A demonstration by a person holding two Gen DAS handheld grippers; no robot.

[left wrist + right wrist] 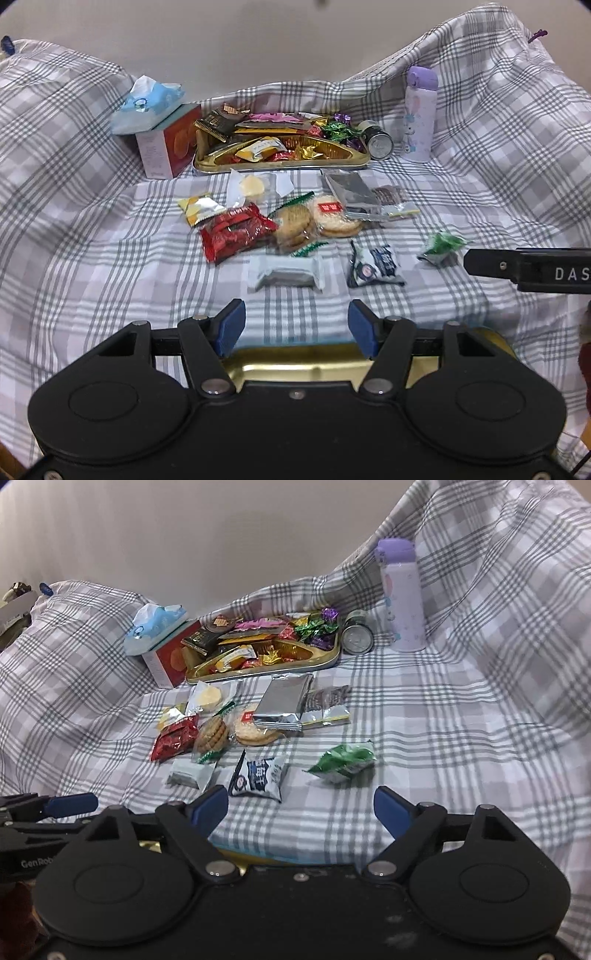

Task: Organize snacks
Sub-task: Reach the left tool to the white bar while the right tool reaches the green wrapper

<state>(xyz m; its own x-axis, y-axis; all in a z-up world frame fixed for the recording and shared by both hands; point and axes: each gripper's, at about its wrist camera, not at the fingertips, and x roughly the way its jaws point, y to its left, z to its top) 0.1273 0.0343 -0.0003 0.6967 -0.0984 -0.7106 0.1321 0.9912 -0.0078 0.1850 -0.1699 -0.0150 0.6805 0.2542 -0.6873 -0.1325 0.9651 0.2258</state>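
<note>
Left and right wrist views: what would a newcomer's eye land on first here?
Probably the gold tray heaped with bright wrapped candies at the back of the plaid cloth, beside a lilac bottle. Next, the loose snacks scattered in front, notably the red packet and green packet.

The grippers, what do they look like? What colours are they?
Both the left gripper and right gripper are black plastic with round discs, silver rivets and blue fingertip pads. White letters are printed on their sides.
</note>
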